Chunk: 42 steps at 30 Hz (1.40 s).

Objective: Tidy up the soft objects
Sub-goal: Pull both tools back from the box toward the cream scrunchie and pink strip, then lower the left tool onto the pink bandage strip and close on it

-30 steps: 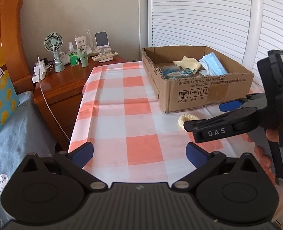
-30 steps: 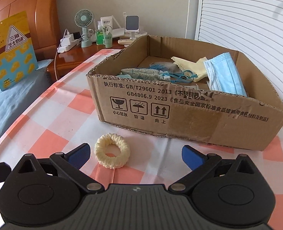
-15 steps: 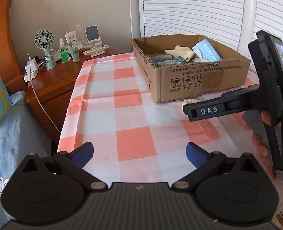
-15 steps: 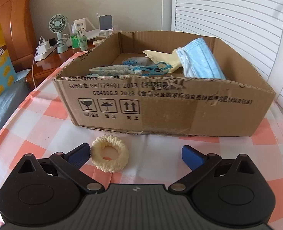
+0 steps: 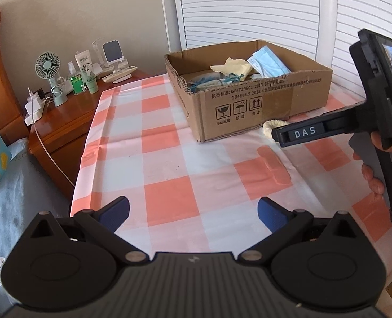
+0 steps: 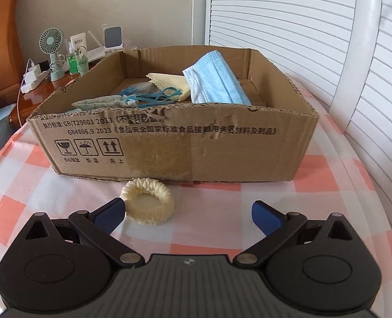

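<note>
A cream scrunchie [image 6: 148, 202] lies on the checked cloth just in front of the cardboard box [image 6: 169, 148]. My right gripper [image 6: 188, 216] is open, low over the cloth, its left fingertip [image 6: 108, 216] beside the scrunchie. In the left wrist view the scrunchie [image 5: 271, 127] peeks out past the right gripper's black finger [image 5: 307, 132]. Inside the box lie a blue face mask [image 6: 214, 79], a yellow cloth [image 6: 169, 82] and blue-patterned fabric pieces [image 6: 108, 102]. My left gripper [image 5: 193, 212] hangs open over the near part of the table, holding nothing.
A wooden nightstand [image 5: 63, 122] at the left carries a small fan [image 5: 47, 66], bottles and a charger with a cable. White louvred doors [image 5: 249, 8] stand behind the box. A bed with blue bedding [image 5: 7, 193] lies left of the table. A hand [image 5: 373, 175] holds the right gripper.
The right gripper has come closer to the scrunchie and swung right, so the scrunchie now sits nearer its left fingertip. The left gripper has pulled back and risen, widening its view of the table.
</note>
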Available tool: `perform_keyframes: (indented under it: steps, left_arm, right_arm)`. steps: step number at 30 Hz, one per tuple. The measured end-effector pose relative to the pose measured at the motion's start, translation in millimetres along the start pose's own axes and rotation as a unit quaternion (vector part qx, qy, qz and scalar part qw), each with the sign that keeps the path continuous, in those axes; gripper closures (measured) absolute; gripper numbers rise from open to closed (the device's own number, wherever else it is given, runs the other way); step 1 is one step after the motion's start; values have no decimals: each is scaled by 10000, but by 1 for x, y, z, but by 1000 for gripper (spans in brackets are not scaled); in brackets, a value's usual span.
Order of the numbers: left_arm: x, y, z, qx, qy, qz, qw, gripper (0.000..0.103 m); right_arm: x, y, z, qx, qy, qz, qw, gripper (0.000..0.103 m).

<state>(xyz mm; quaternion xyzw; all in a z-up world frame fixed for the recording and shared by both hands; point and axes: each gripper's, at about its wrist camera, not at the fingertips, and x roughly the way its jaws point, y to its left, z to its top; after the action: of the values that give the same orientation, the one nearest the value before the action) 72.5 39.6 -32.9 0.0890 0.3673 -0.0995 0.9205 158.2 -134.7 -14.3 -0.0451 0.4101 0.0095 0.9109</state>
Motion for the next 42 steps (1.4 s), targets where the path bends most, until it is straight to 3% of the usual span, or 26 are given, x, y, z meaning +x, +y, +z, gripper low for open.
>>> perform_keyframes:
  steps: [4,15,27,37,42]
  left_arm:
    - [-1,-3,2,75,-3,3,10000,1]
    - [10,-14,10,149,147,-74,9998,1]
    - [53,-35,36,195,486,-367,9980,1]
    - [76,-32,43,-340,637,-855,9937,1]
    - [87,-37,44,-256,723,-590,9953,0]
  right_arm:
    - [0,-6,-9,-184,120,-141,9997,0]
    - [-16,-21,-26,-353,107,279,9989,0]
    - [-27,-27,-37,-588,45,550,9967,0]
    - [-29,-34,-39,-549,-6,513,9972,0]
    - [-31,-36,-41,-605,21,557,9966,0]
